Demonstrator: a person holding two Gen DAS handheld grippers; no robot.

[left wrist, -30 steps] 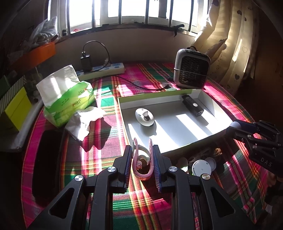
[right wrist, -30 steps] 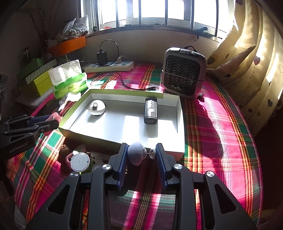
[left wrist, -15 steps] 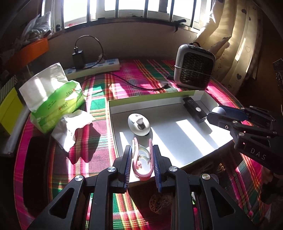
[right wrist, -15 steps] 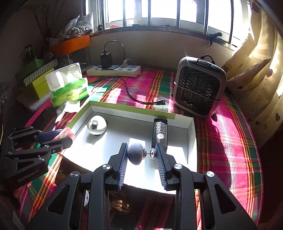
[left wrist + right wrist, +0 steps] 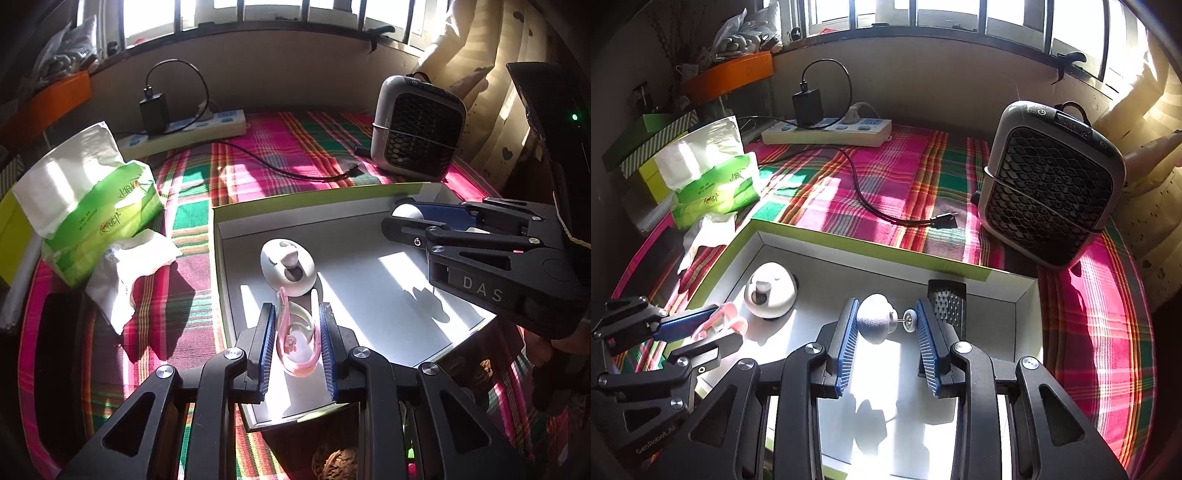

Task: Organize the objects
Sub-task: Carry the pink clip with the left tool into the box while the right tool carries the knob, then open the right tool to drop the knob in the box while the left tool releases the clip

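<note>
- Left tongs (image 5: 297, 345) grip a pink clip (image 5: 297, 341) between their pads, above the white tray's (image 5: 369, 269) near edge.
- Right tongs (image 5: 886, 325) clamp a grey ball-headed pin (image 5: 877, 319) over the tray.

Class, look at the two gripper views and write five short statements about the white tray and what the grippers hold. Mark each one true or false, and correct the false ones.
1. The left gripper holds a pink clip between its pads. True.
2. The right gripper is empty. False: it is shut on a small grey ball on a pin.
3. A white round gadget lies inside the white tray. True.
4. The small heater stands inside the tray. False: it stands on the plaid cloth behind the tray.
5. The tissue pack lies on the cloth, left of the tray in the left wrist view. True.
</note>
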